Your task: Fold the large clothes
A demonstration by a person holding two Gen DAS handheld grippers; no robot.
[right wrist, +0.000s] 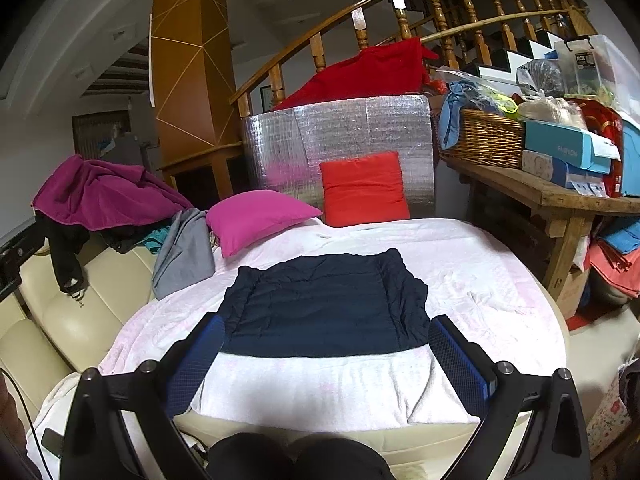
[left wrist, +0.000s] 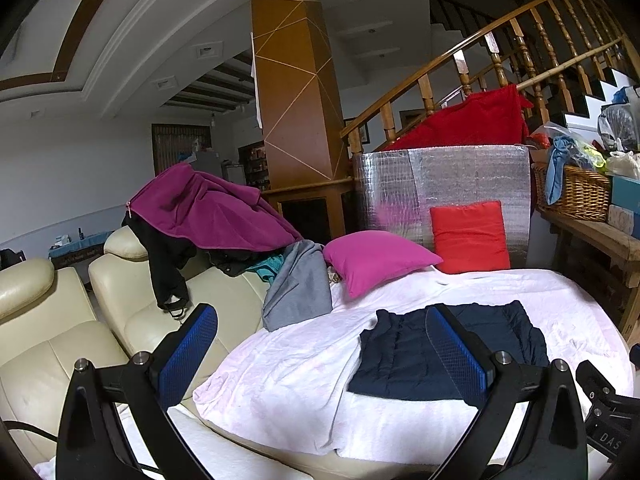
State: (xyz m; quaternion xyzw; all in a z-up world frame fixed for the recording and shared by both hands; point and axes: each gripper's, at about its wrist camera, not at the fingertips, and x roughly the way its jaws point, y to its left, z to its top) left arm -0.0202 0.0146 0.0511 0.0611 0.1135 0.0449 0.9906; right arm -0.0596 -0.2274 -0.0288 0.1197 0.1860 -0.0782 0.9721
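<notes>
While both grippers hang in the air above the near edge of the sofa, the navy quilted garment (right wrist: 326, 306) lies folded into a rough rectangle on the white blanket (right wrist: 480, 280), close to that blanket's near edge and about midway along it. Nothing touches it. The left gripper (left wrist: 322, 346) has its blue-padded fingers (left wrist: 188, 354) spread wide with nothing between them, and it sits off toward the garment's left, over the blanket's left edge where the cream sofa (left wrist: 48, 344) shows. The right gripper (right wrist: 326, 354) is likewise parted and empty, its two pads framing the garment's near corners from above, clear of the cloth.

At the far edge of the blanket a magenta pillow (right wrist: 260, 218) lies tilted, and a red cushion (right wrist: 362, 190) stands just beside it, leaning on a silver foil board (right wrist: 340, 132). On the sofa's backrest at the left, a purple fleece (left wrist: 208, 208) is heaped over a black garment (left wrist: 166, 268), and a grey garment (left wrist: 300, 288) droops from that pile onto the blanket's far left corner. A wooden bench (right wrist: 560, 194) along the right side carries a wicker basket (right wrist: 484, 142) and boxes. Behind everything rises a wooden stair railing (right wrist: 360, 12).
</notes>
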